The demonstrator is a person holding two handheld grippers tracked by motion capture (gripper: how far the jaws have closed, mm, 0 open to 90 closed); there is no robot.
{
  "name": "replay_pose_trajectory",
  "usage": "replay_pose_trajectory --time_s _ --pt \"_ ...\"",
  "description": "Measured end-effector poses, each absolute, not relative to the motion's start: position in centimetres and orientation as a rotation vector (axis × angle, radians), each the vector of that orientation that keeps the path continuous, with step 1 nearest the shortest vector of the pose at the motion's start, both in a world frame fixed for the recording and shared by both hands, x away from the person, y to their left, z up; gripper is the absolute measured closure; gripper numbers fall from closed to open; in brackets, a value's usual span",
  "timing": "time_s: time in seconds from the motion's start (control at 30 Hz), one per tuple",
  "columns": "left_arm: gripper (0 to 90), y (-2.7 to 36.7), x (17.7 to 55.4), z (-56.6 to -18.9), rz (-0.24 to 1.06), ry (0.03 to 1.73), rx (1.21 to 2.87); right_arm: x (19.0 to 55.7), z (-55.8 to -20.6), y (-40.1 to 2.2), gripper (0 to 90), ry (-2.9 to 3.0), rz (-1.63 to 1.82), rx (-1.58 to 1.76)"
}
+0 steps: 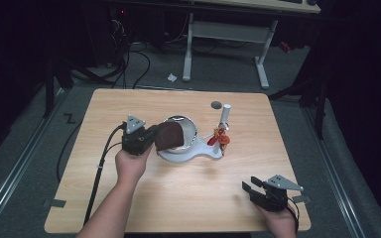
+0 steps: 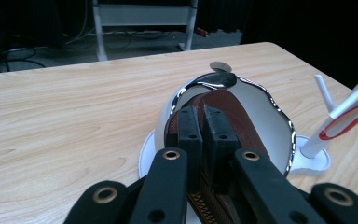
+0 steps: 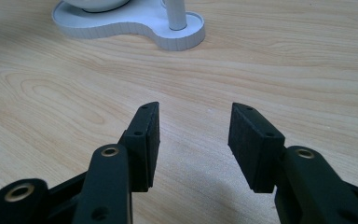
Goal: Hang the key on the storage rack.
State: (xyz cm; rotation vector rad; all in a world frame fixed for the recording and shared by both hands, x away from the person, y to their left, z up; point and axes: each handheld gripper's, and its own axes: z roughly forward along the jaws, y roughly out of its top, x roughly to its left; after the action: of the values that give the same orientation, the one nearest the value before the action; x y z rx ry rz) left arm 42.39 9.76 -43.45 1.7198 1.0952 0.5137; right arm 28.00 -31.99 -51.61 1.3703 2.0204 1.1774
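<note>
A brown, flat, rounded piece (image 1: 171, 135) stands on edge at the near left rim of a white bowl (image 1: 192, 130) with a shiny rim. My left gripper (image 1: 155, 139) is shut on that piece. In the left gripper view the black pads (image 2: 189, 123) pinch the brown piece (image 2: 235, 105), which leans into the bowl (image 2: 272, 126). The bowl sits on a white base (image 1: 206, 152) with an upright white post (image 1: 224, 115) that carries a red clip-like part (image 1: 220, 139). My right gripper (image 1: 248, 184) rests open near the table's front right, with nothing between its pads (image 3: 148, 135).
A small grey disc (image 1: 216, 104) lies on the wooden table (image 1: 129, 198) behind the post. In the right gripper view the white base (image 3: 121, 28) lies ahead across bare wood. A white desk frame (image 1: 225, 34) and cables stand on the floor beyond the far edge.
</note>
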Motion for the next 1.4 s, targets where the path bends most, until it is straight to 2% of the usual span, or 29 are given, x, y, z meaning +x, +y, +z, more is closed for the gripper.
replay_pose_trajectory --time_s 0.53,0.7,1.07,1.4 --pt "82.2 9.8 43.4 -44.1 0.534 1.108 1.712 28.1 -51.6 -32.2 53.6 2.014 1.186 1.368" --pt "72.9 9.8 43.4 -44.4 0.531 1.095 1.711 28.1 -51.6 -32.1 53.6 2.019 1.181 1.368" --pt "67.5 9.5 43.1 -44.4 0.541 1.079 1.696 28.1 -51.6 -32.1 53.6 2.022 1.179 1.366" --pt "58.8 9.2 42.3 -44.1 0.546 1.057 1.677 28.1 -51.6 -32.0 53.6 2.026 1.177 1.360"
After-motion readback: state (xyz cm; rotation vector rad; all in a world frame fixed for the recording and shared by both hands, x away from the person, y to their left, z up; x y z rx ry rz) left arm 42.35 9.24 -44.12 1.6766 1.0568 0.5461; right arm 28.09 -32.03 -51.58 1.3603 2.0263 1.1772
